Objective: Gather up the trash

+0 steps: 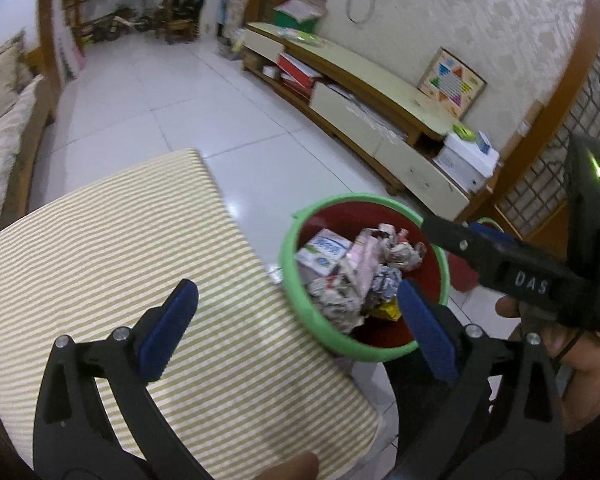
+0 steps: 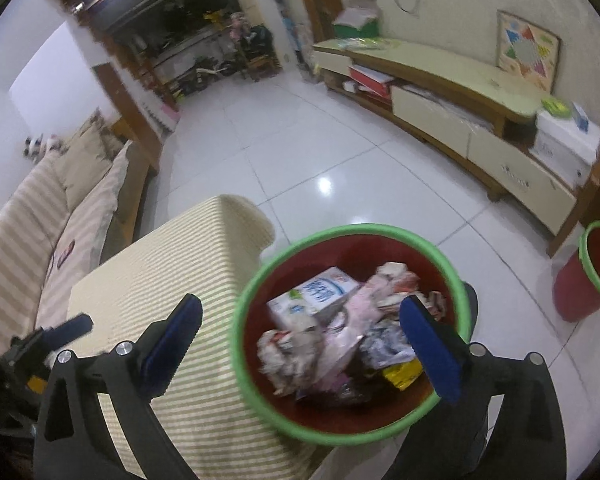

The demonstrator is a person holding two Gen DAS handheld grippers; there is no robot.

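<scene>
The left gripper (image 1: 296, 326) hangs with its blue-padded jaws spread wide and nothing between them, above the edge of a table covered in a green-and-cream striped cloth (image 1: 148, 248). At about two o'clock from it stands a round red plastic trash bin with a green rim (image 1: 290, 276), on the white tiled floor (image 1: 172, 108) just beside the table's corner. Inside the bin lie a white and blue carton (image 1: 324, 254), crumpled printed paper (image 1: 340, 300), a pink wrapper (image 1: 366, 258) and a yellow scrap (image 1: 388, 312).

The right gripper (image 2: 300, 338) is likewise released, jaws wide apart and empty, poised directly over the bin's mouth; its right pad overlaps the rim at three o'clock of the bin, while the left pad sits over the striped cloth. In the left wrist view the right gripper comes in from three o'clock, gripped by a bare hand (image 1: 564, 344).

A second red bin with a green rim (image 2: 592, 272) stands well apart at three o'clock. A long low cream and wood cabinet (image 1: 364, 84) runs along the wall at one o'clock, with a colourful star-pattern board (image 1: 452, 82) leaning on top. A striped sofa (image 2: 48, 216) lies at nine o'clock.
</scene>
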